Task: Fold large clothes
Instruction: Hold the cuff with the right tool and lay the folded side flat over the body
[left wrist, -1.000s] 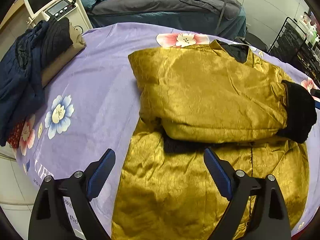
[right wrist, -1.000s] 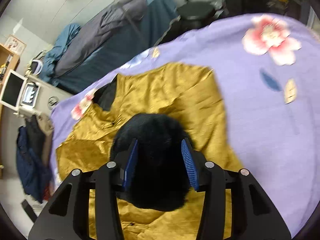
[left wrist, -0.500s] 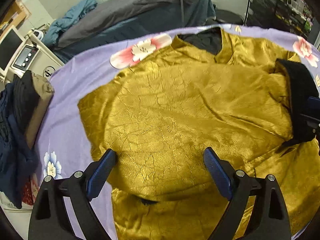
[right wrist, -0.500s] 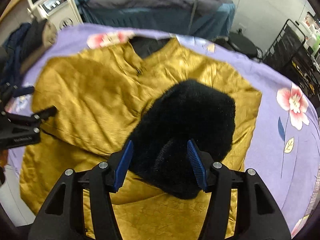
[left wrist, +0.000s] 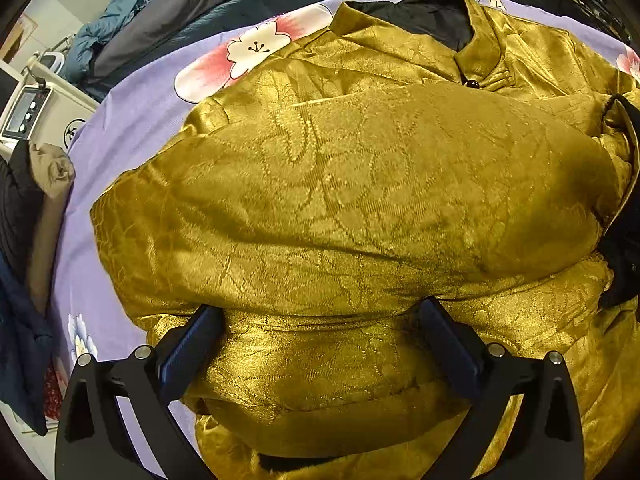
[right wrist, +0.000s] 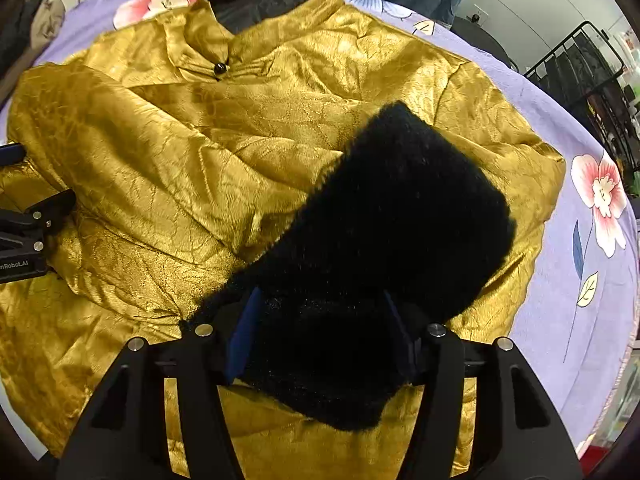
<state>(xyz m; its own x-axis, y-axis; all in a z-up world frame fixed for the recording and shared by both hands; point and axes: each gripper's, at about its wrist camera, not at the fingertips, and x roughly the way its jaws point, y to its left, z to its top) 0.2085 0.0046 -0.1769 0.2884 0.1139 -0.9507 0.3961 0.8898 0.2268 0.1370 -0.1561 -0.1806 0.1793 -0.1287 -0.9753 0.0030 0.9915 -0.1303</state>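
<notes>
Two grippers over a gold jacket (left wrist: 360, 200) on the lilac-covered counter (left wrist: 132, 120): left gripper (left wrist: 320, 340) jaws opening, straddling a sleeve fold; right gripper (right wrist: 324, 332) jaws opening around the black fur cuff (right wrist: 380, 220).

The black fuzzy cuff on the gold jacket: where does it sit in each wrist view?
Left wrist view: the black fuzzy cuff is cut off at the right edge, beside the folded sleeve.
Right wrist view: it fills the lower middle, lying between the right gripper's opening jaws.
Shared landmark: the dark collar button near the top of the gold jacket.
</notes>
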